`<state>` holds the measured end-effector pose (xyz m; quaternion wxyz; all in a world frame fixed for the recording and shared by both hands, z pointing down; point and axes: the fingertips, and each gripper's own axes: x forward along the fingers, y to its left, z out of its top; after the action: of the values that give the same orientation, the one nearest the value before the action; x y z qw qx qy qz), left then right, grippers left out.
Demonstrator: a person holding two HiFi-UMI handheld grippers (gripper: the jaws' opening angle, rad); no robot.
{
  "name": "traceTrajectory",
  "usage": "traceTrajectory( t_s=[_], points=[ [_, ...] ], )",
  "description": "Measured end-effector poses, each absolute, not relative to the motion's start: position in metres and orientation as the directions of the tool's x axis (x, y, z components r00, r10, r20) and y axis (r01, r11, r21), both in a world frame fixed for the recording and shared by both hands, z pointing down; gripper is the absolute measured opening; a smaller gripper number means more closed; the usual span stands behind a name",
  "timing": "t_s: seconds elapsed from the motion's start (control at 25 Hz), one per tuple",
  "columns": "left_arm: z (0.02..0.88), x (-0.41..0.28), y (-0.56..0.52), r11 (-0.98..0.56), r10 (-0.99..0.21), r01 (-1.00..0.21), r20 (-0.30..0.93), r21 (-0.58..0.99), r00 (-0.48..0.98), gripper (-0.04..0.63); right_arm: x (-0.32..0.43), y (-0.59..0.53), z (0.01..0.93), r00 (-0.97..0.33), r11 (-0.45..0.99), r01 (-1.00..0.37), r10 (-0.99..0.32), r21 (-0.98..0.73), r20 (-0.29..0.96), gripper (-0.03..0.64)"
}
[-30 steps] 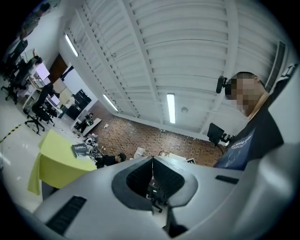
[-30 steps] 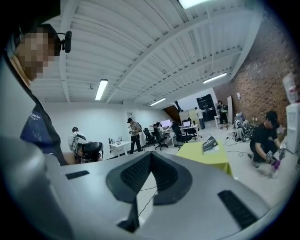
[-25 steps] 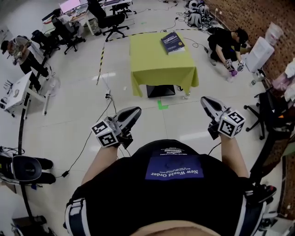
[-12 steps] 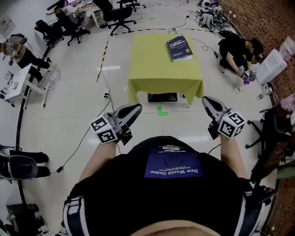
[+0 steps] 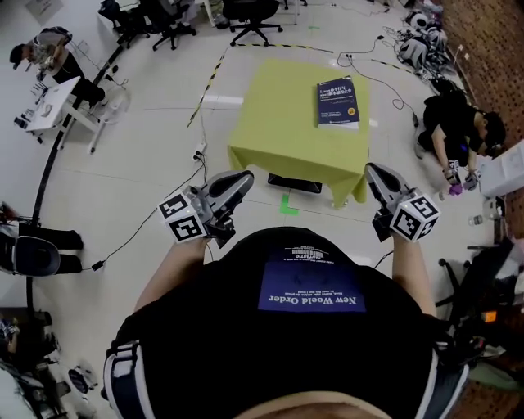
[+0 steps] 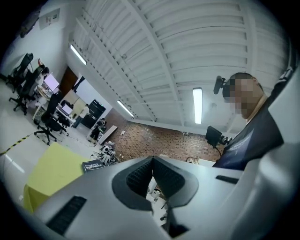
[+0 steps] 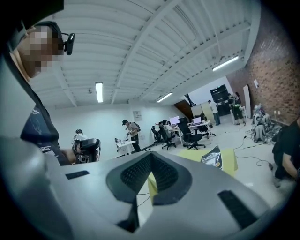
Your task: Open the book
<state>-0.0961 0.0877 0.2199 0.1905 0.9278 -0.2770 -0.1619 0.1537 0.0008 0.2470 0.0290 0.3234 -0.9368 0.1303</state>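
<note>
A dark blue book (image 5: 338, 102) lies shut on the far right part of a small table under a yellow-green cloth (image 5: 282, 123). In the left gripper view the book (image 6: 93, 165) shows small and far off; in the right gripper view the book (image 7: 213, 157) shows edge-on. My left gripper (image 5: 241, 182) is held up in front of my chest, short of the table, jaws shut and empty. My right gripper (image 5: 374, 175) is raised near the table's near right corner, shut on nothing. Both are well short of the book.
A black box (image 5: 295, 183) sits under the table and green tape (image 5: 287, 204) marks the floor before it. A person (image 5: 458, 135) crouches to the right of the table. Office chairs (image 5: 250, 16), desks (image 5: 57, 102) and floor cables (image 5: 155, 237) stand around.
The table and book have come nearer and shifted rightward in the head view as I walked toward them. Both grippers keep their pose in front of me.
</note>
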Motion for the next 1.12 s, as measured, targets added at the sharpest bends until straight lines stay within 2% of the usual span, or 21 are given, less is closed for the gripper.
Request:
traceTrajectory(
  t_s=[0.16, 0.28, 0.6, 0.84, 0.96, 1.12],
  points=[
    [0.225, -0.095, 0.051, -0.759, -0.594, -0.476, -0.175, 0.443, 0.785, 0.006, 0.163, -0.031, 0.26, -0.79, 0.751, -0.612, -0.597, -0.248, 0.14, -0.012],
    [0.231, -0.095, 0.014, -0.774, -0.573, -0.452, -0.188, 0.443, 0.798, 0.006, 0.166, -0.061, 0.27, -0.773, 0.731, -0.632, -0.617, -0.256, 0.149, -0.012],
    [0.254, -0.103, -0.111, -0.874, -0.409, -0.315, -0.212, 0.369, 0.887, 0.006, 0.149, -0.155, 0.278, -0.679, 0.649, -0.731, -0.723, -0.21, 0.13, -0.014],
    [0.286, -0.113, -0.206, -0.92, -0.288, -0.219, -0.183, 0.324, 0.94, 0.006, 0.136, -0.22, 0.306, -0.607, 0.575, -0.786, -0.787, -0.227, 0.11, -0.012],
    [0.314, -0.182, -0.311, -0.924, -0.242, -0.167, -0.19, 0.344, 0.951, 0.006, 0.057, -0.315, 0.331, -0.584, 0.548, -0.801, -0.803, -0.24, 0.118, -0.012],
    [0.286, -0.374, -0.499, -0.914, -0.187, -0.096, -0.201, 0.394, 0.962, 0.006, -0.151, -0.49, 0.301, -0.56, 0.517, -0.824, -0.805, -0.235, 0.196, -0.014]
  ],
)
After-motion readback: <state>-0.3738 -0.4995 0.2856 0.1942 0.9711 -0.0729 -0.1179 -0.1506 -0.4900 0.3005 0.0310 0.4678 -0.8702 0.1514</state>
